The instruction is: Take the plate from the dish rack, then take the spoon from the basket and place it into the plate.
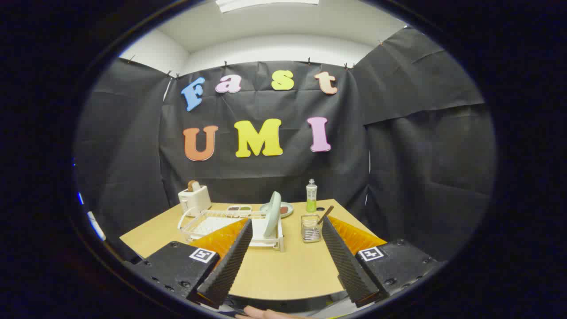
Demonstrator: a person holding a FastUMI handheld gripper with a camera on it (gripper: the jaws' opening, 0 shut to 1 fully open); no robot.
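The gripper (287, 228) hung level above the near side of the table, its two fingers spread wide apart with nothing between them. The left finger (230, 261) ran from about 7 o'clock up toward 12, the right finger (345, 261) from about 5 o'clock up toward 12, the two leaning slightly inward at their tips. Neither finger touched anything. At 6 o'clock, below and between the finger bases, part of a hand (266, 313) showed.
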